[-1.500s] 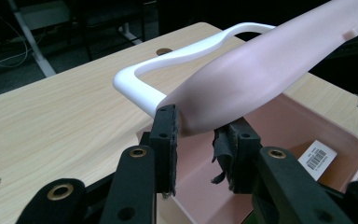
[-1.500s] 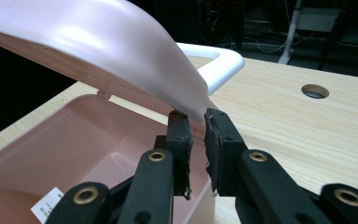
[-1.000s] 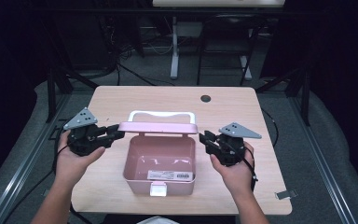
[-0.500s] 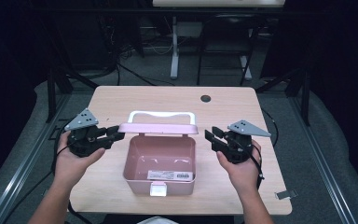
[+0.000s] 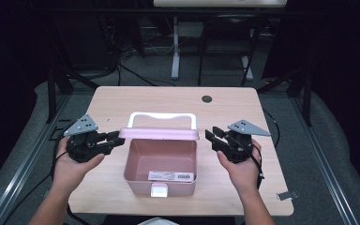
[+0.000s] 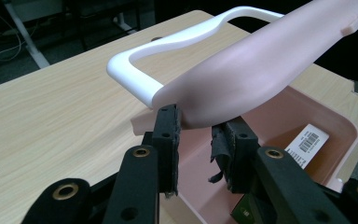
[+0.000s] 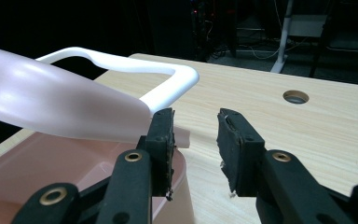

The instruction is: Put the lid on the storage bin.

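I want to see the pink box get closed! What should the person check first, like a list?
1. Left gripper holds the lid: ok, its pads pinch the lid's corner.
2. Right gripper is free of the lid: ok, its jaws have just been opening, nothing is between them, and it sits beside the lid's edge.
3. Lid is raised: ok, it stands open above the pink box, with the white handle behind it.
4. Nothing in the lid's way: ok, only a barcode label lies flat inside the box.
5. Front latch is ready: cannot tell, too small.
6. Box sits steady on the table: ok, it rests flat.
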Tool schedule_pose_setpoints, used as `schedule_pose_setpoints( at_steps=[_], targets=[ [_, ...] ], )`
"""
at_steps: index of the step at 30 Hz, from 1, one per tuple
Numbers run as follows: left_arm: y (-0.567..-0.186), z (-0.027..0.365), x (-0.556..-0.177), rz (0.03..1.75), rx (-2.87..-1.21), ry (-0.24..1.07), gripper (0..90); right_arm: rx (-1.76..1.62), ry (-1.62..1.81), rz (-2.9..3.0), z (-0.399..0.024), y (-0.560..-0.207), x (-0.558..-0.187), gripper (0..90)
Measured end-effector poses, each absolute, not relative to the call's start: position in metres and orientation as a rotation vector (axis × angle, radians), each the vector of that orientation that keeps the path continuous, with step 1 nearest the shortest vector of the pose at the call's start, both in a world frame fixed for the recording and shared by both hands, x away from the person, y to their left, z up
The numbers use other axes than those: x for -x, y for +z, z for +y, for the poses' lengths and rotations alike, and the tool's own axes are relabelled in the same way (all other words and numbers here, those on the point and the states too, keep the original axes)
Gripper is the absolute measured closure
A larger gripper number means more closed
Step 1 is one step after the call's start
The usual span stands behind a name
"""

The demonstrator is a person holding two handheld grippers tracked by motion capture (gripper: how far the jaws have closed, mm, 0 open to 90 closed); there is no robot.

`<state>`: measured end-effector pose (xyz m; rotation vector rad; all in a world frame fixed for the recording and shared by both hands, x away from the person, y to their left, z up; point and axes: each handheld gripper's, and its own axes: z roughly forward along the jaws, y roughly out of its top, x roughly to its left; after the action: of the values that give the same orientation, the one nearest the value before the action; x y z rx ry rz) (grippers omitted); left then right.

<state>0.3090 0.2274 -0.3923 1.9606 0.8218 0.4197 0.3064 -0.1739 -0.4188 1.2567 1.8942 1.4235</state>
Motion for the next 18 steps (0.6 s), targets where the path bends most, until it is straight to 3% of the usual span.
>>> schedule_pose_setpoints(
  at_steps=[18],
  targets=[
    [-0.399, 0.229, -0.297, 0.807, -1.969, 0.416, 71.0, -1.256, 1.415, 1.900, -0.172, -0.421, -0.309, 64.2]
  ],
)
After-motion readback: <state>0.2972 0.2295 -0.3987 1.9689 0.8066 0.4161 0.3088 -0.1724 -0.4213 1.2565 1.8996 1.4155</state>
